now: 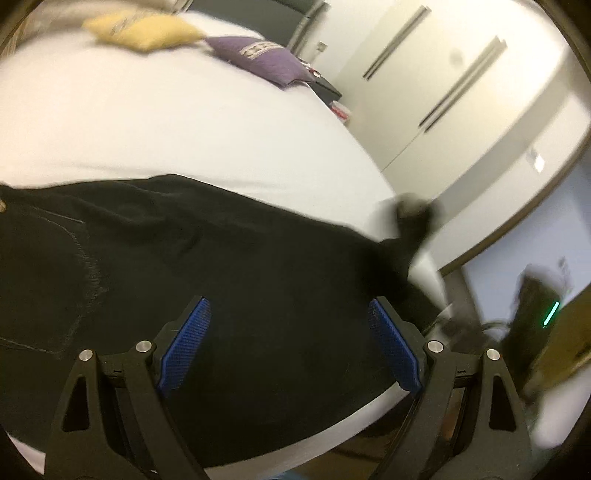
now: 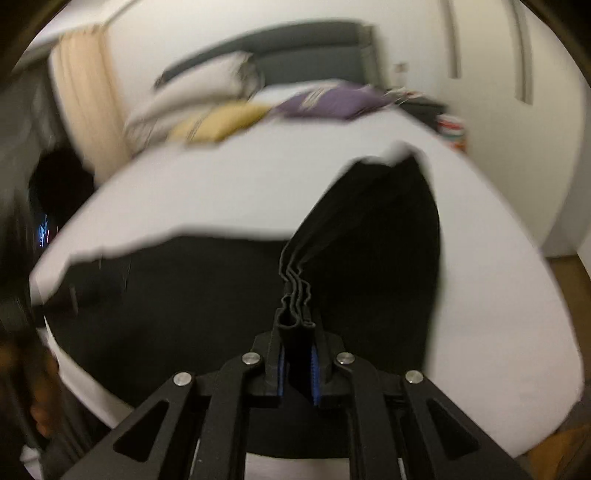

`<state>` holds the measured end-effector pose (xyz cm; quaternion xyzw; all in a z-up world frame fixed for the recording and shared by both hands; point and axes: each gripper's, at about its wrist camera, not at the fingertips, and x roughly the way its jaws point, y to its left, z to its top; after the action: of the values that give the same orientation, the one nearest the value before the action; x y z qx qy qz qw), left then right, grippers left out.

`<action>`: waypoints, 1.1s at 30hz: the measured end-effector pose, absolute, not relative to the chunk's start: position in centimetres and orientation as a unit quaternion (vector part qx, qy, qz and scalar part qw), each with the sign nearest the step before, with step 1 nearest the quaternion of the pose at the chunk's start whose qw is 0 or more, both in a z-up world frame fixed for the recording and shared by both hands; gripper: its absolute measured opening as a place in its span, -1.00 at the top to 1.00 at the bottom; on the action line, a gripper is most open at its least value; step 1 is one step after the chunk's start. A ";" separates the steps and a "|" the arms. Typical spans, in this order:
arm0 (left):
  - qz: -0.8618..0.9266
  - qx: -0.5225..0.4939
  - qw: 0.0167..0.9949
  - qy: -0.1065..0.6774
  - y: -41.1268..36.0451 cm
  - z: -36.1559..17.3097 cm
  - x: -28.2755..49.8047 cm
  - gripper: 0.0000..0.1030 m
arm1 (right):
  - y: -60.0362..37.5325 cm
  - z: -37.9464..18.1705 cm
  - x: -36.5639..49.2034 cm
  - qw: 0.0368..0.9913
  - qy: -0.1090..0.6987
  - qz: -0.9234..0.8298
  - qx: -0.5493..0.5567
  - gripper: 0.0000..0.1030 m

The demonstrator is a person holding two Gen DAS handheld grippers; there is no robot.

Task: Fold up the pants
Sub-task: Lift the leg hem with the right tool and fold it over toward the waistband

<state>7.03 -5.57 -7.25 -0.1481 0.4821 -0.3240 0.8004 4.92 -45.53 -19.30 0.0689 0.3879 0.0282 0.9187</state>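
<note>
Black pants (image 1: 184, 258) lie spread across a white bed (image 1: 184, 122), a stitched pocket at the left. My left gripper (image 1: 290, 345) hovers open over the dark cloth, blue pads (image 1: 186, 343) wide apart with nothing between them. At the bed's right edge, a blurred dark shape (image 1: 413, 218) lifts the pants' end. In the right wrist view, my right gripper (image 2: 295, 363) is shut on a bunched, layered hem of the pants (image 2: 369, 240). The cloth rises from the bed (image 2: 221, 192) up into its jaws.
A yellow cushion (image 1: 144, 31) and a purple cushion (image 1: 266, 61) lie near the grey headboard (image 2: 295, 48). White wardrobe doors (image 1: 443, 81) stand beyond the bed's right side. Beside the bed are a dark nightstand (image 2: 424, 105) and a cream curtain (image 2: 85, 96).
</note>
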 end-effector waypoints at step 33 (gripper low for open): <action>-0.413 -0.136 0.694 0.574 -13.1 -8.3 16.1 0.88 | -35.5 -19.4 4.7 0.934 0.313 0.075 -0.156 0.78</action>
<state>16.12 -13.09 -8.31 -0.1364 0.5741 -0.4131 0.6937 4.70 -35.53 -19.44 -0.1556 0.3127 0.0749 0.9340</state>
